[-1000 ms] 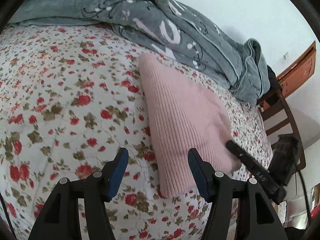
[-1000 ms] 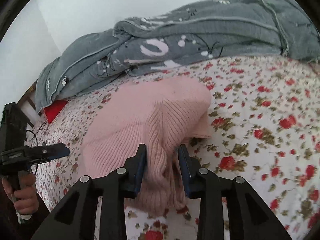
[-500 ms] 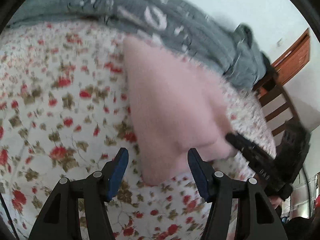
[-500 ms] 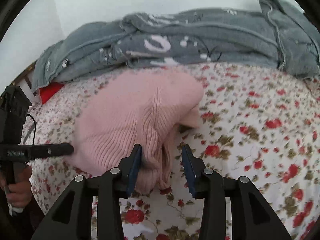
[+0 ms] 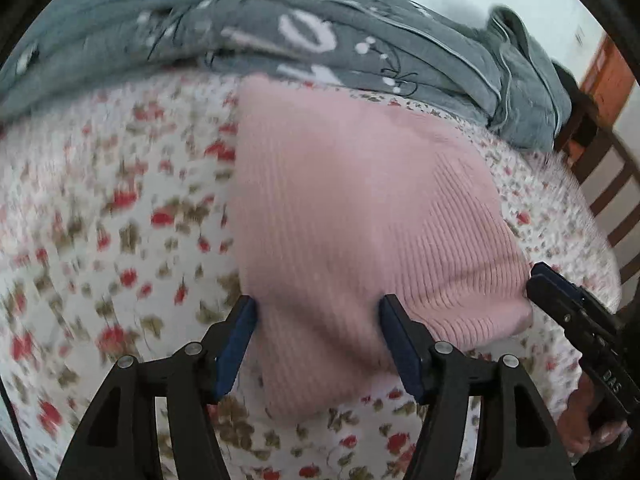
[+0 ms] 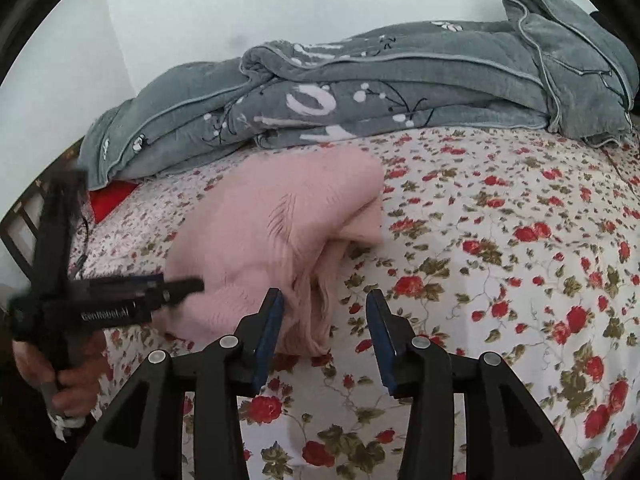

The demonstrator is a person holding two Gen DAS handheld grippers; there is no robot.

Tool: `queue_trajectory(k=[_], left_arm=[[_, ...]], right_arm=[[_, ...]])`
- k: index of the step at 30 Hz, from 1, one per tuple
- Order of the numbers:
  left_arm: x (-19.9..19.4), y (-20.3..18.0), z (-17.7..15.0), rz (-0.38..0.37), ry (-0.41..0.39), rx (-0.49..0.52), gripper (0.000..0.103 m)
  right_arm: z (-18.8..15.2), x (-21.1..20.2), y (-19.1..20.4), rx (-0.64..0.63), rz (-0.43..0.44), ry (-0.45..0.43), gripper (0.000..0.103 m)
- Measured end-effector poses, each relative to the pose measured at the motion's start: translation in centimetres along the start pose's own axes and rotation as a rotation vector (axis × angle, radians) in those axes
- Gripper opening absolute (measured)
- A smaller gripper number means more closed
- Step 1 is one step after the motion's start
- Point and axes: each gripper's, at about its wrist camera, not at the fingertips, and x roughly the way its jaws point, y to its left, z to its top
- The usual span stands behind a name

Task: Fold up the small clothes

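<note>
Pink sweater (image 5: pixel 352 216) between parted fingers (image 5: pixel 236 344)

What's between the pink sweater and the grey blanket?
Only bare floral bedsheet separates the pink sweater from the grey blanket; right wrist view shows it.

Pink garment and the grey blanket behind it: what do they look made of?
Pink garment: looks like a soft rib knit, wool or acrylic, matte; fine parallel ribs show and it bunches in thick folds. Grey blanket: seems a plush fleece or flannel, slightly fuzzy, with white printed shapes and piped edging. Exact fibres can't be told.
</note>
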Motion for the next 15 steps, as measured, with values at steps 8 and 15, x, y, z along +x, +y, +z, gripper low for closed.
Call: queue_trajectory(k=[8, 15], left_arm=[[-4.3, 1.6, 1.7, -0.072, -0.121, -0.010, 0.062], [-3.2, 1.2, 7.0, -0.096, -0.187, 0.021, 0.057]], right_arm=[[4.0, -0.3, 0.5, -0.068, 0.006, -0.087, 0.043], [8.1, 3.5, 1.6, -0.109, 0.076, -0.124, 0.043]])
